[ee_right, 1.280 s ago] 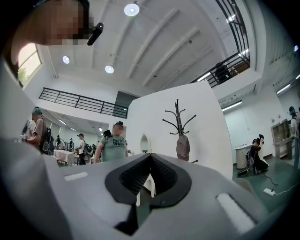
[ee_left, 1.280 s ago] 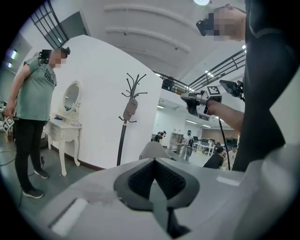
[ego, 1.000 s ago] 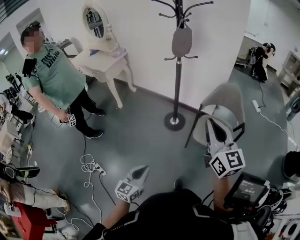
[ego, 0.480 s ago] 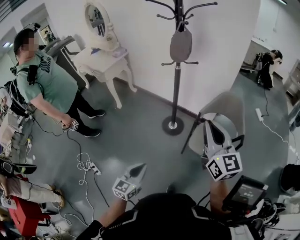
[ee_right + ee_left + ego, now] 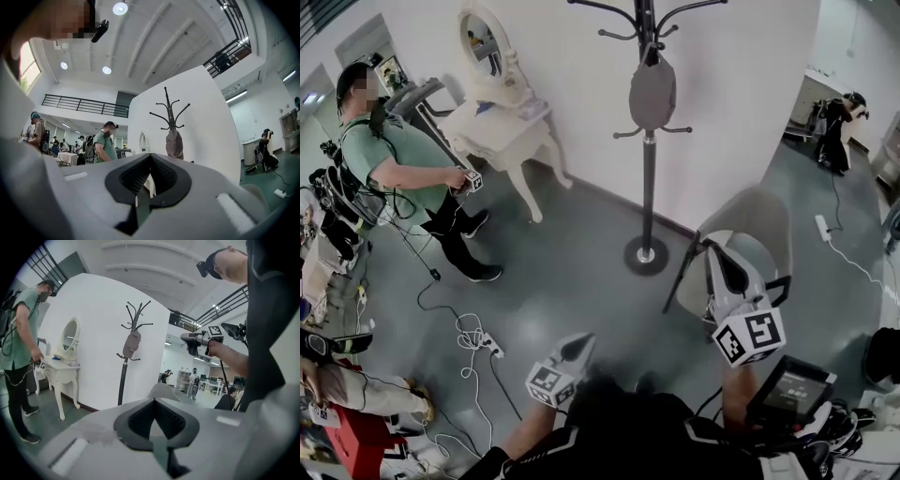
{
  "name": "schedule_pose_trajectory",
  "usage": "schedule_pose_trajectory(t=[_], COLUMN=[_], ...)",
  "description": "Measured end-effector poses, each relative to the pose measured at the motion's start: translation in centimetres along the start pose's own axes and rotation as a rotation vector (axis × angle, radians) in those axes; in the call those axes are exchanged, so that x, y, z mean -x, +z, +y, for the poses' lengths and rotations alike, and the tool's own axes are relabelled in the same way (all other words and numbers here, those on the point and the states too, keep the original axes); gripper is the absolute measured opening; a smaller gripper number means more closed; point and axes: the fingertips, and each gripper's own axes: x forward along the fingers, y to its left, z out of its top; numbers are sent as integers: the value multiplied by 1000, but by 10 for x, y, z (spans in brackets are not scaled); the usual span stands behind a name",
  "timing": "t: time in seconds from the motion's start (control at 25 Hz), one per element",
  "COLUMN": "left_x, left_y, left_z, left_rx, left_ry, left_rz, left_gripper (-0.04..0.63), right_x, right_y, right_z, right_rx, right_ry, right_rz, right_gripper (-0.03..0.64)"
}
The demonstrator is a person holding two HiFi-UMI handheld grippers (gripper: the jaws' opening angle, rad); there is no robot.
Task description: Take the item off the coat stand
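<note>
Up on the coat stand (image 5: 648,187), against the white wall, the grey cap (image 5: 652,92) hangs from an upper hook, resting against the black pole just above the lower ring of hooks. You've got both grippers down low and well short of it. Your left gripper (image 5: 579,343) sits near your body, jaws pressed together with nothing between them, pointing toward the stand's round base. Your right gripper (image 5: 713,246) is over the grey chair (image 5: 757,208), jaws closed tight and empty too. The cap stands ahead of it and to its left, well apart. From the right gripper view the cap shows just above the jaw tips, far beyond them. Off to your left, a person in a green shirt (image 5: 398,155) stands beside the white dressing table (image 5: 502,127).
</note>
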Motion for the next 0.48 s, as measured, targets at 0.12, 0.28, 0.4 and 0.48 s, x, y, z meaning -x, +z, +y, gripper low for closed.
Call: schedule_pose_trajectory(t=[0.12, 0.28, 0.4, 0.48], left_x=[-7, -16, -16, -17], left_y=[-2, 8, 18, 25], left_z=[14, 40, 60, 75], left_rx=[1, -12, -30, -37], left_ry=[-14, -36, -51, -60], left_rz=[-1, -7, -31, -42], left_gripper=[14, 14, 14, 14], right_x=[-12, -34, -51, -65], right_y=[0, -1, 2, 6], right_z=[-3, 2, 13, 19], right_rx=[7, 17, 36, 47], right_ry=[-18, -30, -32, -36], right_rz=[5, 2, -6, -17], right_gripper=[9, 9, 9, 9])
